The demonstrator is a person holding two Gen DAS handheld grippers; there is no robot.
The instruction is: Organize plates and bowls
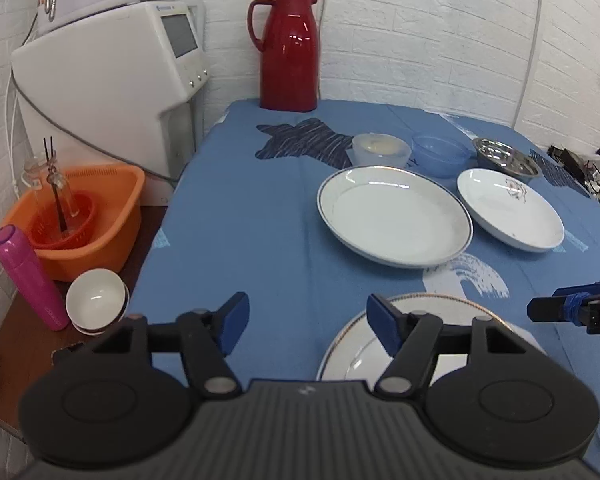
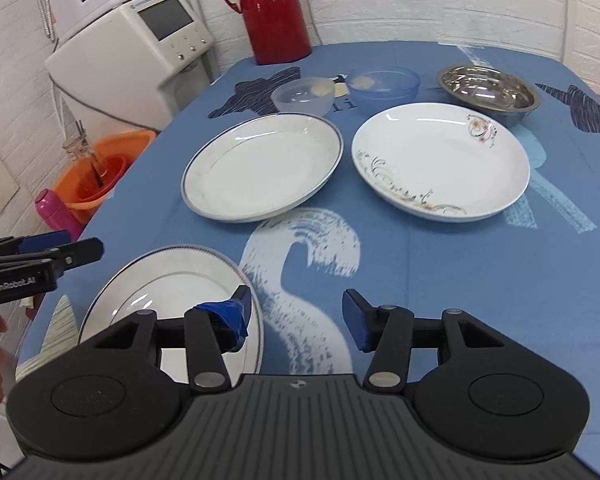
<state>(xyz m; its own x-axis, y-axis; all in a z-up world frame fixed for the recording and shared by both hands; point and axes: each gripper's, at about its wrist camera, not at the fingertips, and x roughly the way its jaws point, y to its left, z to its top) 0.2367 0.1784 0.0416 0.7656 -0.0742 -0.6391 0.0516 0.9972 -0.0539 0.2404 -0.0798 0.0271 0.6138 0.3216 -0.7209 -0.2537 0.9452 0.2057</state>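
Both grippers hang above the near edge of a table covered with a blue patterned tablecloth [image 2: 440, 280]. The left gripper [image 1: 306, 322] has its blue-padded jaws spread wide with nothing between them; its right finger overlaps the rim of a gold-rimmed plate [image 1: 452, 308] lying just below it. The right gripper [image 2: 298, 316] is likewise spread wide and empty, its left finger wrapped in blue tape and hanging over the right rim of that same plate.

Further back, two deep white plates sit side by side, close but apart: a blue-rimmed plate [image 2: 264, 168] on the left and a floral-patterned plate [image 2: 440, 164] on the right. Behind them stands a row of three bowls: a translucent white bowl [image 2: 304, 98], a translucent blue bowl [image 2: 384, 84] and a stainless steel bowl [image 2: 488, 90].

A red thermos jug [image 1: 288, 48] stands at the far edge against the white brick wall. Left of the table, a lower wooden surface holds an orange basin [image 1: 96, 216], a pink bottle [image 1: 30, 276] and stacked white bowls [image 1: 96, 300]. A white appliance [image 1: 108, 80] stands behind them.
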